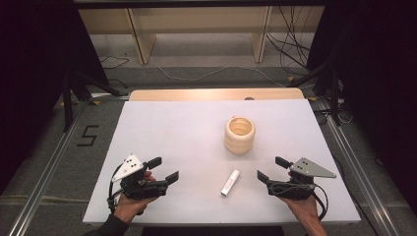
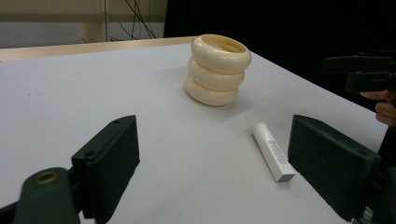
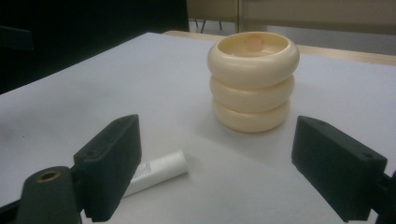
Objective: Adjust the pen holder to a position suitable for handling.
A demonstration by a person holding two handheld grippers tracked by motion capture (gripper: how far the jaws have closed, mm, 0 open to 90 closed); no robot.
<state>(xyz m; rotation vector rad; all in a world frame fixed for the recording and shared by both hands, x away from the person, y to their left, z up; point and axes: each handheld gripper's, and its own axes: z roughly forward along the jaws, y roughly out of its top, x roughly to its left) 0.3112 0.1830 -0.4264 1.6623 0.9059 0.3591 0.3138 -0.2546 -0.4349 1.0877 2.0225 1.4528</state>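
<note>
White tube [image 1: 230,182] lies flat on table [image 1: 162,128], between both grippers, long axis pointing toward the ringed pot [image 1: 240,133]. Right gripper [image 1: 269,171] slightly nearer; left gripper [image 1: 164,170] farther. Both spread, empty.

— What colour is the ringed holder [image 1: 240,134]?
— Cream all over, three stacked bulges. The tube [image 1: 230,182] is white with faint grey print.
— And the counter [image 1: 167,128]?
— Plain white, with a pale wood strip at the far edge. Both grippers' fingers [image 2: 109,163] are black.
</note>
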